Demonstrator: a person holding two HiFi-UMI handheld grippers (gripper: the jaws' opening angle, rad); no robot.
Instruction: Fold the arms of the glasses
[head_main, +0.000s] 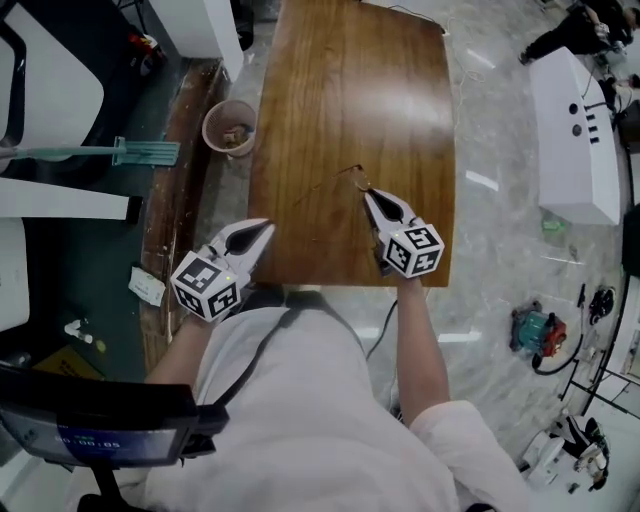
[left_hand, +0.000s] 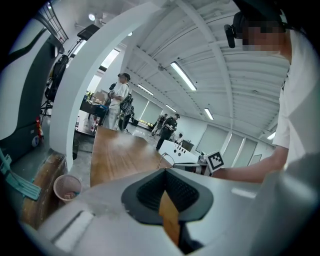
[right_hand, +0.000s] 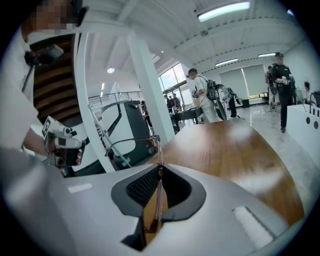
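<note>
Thin wire-framed glasses (head_main: 345, 172) hang just above the near part of the wooden table (head_main: 350, 90). My right gripper (head_main: 368, 194) is shut on one arm of them. In the right gripper view that arm runs straight up out of the jaws (right_hand: 159, 170), and the front of the glasses (right_hand: 131, 141) bends off to the left. My left gripper (head_main: 268, 227) hovers at the table's near left corner, shut and empty, a hand's width left of the glasses. From the left gripper view (left_hand: 165, 172) the glasses (left_hand: 165, 157) show as a fine loop beside the right gripper's marker cube (left_hand: 216, 161).
A paper cup (head_main: 230, 127) stands on the floor left of the table, near a green-handled tool (head_main: 145, 152). A white machine (head_main: 575, 140) stands to the right, with a blue and red tool (head_main: 535, 330) on the floor. Several people stand beyond the table's far end.
</note>
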